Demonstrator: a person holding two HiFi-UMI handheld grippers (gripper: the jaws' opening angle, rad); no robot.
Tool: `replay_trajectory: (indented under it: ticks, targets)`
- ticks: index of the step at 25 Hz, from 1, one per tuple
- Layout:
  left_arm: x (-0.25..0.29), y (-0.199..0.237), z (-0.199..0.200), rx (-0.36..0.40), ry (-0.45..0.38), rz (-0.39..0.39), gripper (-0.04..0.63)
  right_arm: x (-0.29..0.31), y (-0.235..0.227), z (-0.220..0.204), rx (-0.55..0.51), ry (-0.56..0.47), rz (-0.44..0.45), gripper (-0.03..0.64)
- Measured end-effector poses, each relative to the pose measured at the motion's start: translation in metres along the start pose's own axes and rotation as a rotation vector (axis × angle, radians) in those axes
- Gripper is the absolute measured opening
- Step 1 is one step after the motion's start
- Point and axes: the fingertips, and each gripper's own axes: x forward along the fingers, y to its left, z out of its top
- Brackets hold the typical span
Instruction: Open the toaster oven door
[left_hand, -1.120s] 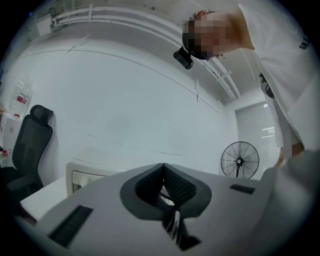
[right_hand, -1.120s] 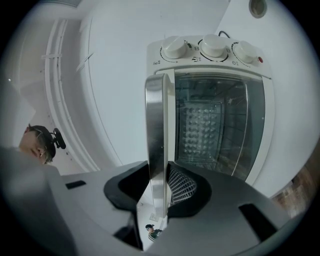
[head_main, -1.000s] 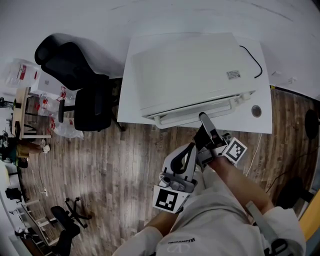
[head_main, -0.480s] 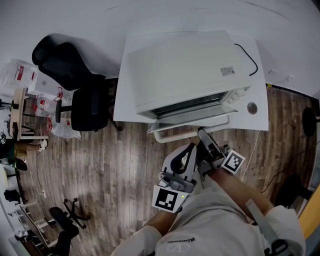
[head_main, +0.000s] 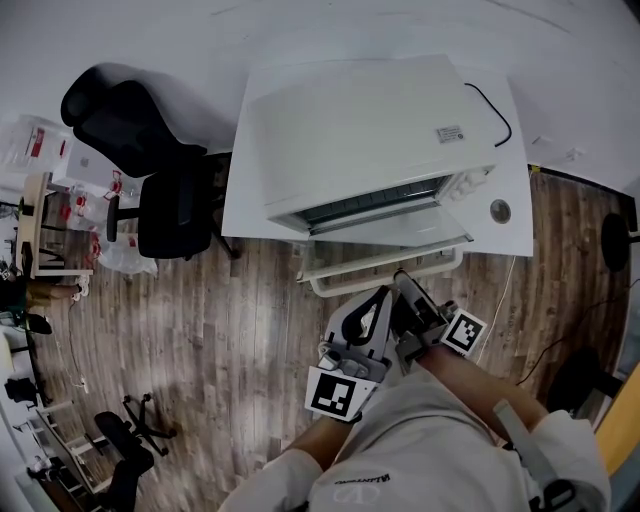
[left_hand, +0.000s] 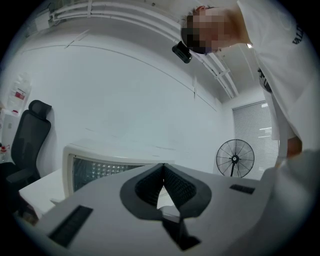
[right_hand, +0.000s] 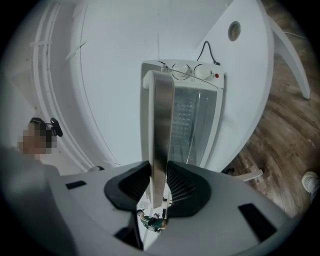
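The white toaster oven stands on a white table. Its door hangs partly open, tilted out toward me, and the heating grille shows inside. My right gripper is shut on the door's bar handle near its right end. In the right gripper view the metal handle runs between both pads of the right gripper, with the glass door behind it. My left gripper hangs close to my body, shut and holding nothing; in its own view the left gripper looks past the oven.
A black office chair stands left of the table. The oven's black cable trails over the table's right side, near a round grommet. The floor is wood planks. A standing fan shows in the left gripper view.
The oven door has swung from shut to partly open. My right gripper has drawn back toward me with the handle in it. The left gripper has barely moved.
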Motion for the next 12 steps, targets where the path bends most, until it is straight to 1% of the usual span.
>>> replay_trajectory:
  ticks: [5,8,12]
  targets:
    - [-0.006,-0.005,-0.005,-0.003,0.005,0.0,0.008,-0.022,-0.019,-0.014,0.023,0.026,-0.063,0.11]
    - [-0.006,-0.006,-0.014,0.0,0.022,0.003,0.008,-0.026,-0.024,-0.016,0.023,0.027,-0.068,0.109]
    - [-0.011,-0.004,-0.037,0.044,0.073,0.023,0.008,-0.027,-0.027,-0.018,0.024,0.032,-0.067,0.109]
